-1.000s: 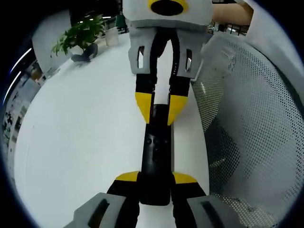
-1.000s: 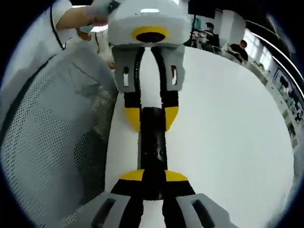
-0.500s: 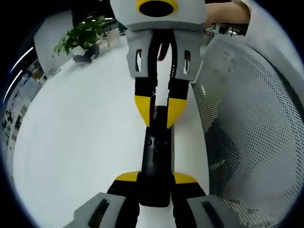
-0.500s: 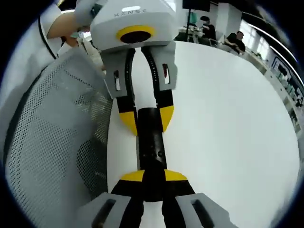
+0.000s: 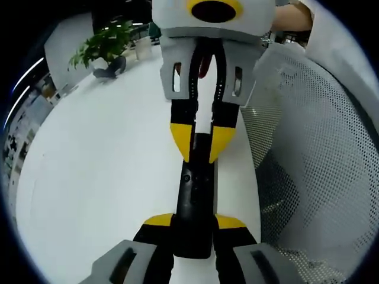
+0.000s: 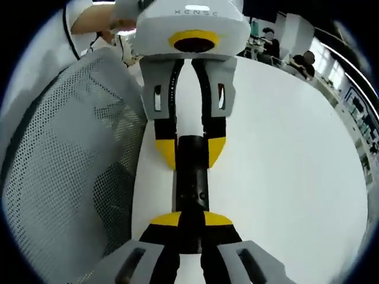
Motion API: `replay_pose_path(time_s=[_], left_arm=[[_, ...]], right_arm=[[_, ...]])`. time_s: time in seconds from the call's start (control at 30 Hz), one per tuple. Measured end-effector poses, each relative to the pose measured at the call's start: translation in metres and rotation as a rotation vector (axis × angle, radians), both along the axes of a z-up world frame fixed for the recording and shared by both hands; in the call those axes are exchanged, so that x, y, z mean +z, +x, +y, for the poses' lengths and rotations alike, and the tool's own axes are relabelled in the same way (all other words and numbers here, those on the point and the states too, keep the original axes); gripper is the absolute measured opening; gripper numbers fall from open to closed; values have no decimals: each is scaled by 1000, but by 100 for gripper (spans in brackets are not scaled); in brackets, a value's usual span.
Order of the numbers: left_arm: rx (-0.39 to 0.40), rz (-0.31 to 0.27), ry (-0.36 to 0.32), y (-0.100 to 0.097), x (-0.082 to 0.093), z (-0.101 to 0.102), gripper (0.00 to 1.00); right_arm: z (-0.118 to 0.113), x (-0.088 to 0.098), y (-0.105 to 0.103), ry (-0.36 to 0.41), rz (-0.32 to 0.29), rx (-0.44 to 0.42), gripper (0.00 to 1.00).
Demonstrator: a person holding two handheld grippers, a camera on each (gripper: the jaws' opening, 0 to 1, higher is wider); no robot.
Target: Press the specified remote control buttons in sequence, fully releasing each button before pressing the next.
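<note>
Two claws of mine grip one black remote (image 5: pixel 193 201) end to end above the white table (image 5: pixel 95 177): left claw (image 5: pixel 193 228), right claw (image 6: pixel 189 223).

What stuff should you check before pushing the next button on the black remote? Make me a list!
1. Left gripper holds one end of the remote: ok, yellow tips sit on both sides.
2. Right gripper holds the other end: ok, it clamps the remote's near end in its own view.
3. Remote in sight: ok, it spans between the two grippers in both views.
4. Which button comes next: cannot tell, the small buttons are too blurred to read.
5. Last button fully released: ok, nothing rests on the button face.
6. Room around: ok, white table is bare nearby; the mesh chair stands beside its edge.
</note>
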State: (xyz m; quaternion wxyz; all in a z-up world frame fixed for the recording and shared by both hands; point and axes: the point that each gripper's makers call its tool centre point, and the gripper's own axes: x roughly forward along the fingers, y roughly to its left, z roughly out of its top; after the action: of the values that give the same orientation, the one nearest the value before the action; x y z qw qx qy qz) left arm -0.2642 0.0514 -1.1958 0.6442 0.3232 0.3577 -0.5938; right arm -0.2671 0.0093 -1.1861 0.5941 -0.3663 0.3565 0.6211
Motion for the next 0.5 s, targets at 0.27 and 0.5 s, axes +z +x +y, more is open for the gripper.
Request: replay_pose_path(time_s=[0.27,0.5], left_arm=[[0,-3,-31,0,0,0,23],[7,-5,-36,0,1,0,23]], right_arm=[[1,0,3,37,57,-171,7],[0,1,0,113,-3,-88,8]])
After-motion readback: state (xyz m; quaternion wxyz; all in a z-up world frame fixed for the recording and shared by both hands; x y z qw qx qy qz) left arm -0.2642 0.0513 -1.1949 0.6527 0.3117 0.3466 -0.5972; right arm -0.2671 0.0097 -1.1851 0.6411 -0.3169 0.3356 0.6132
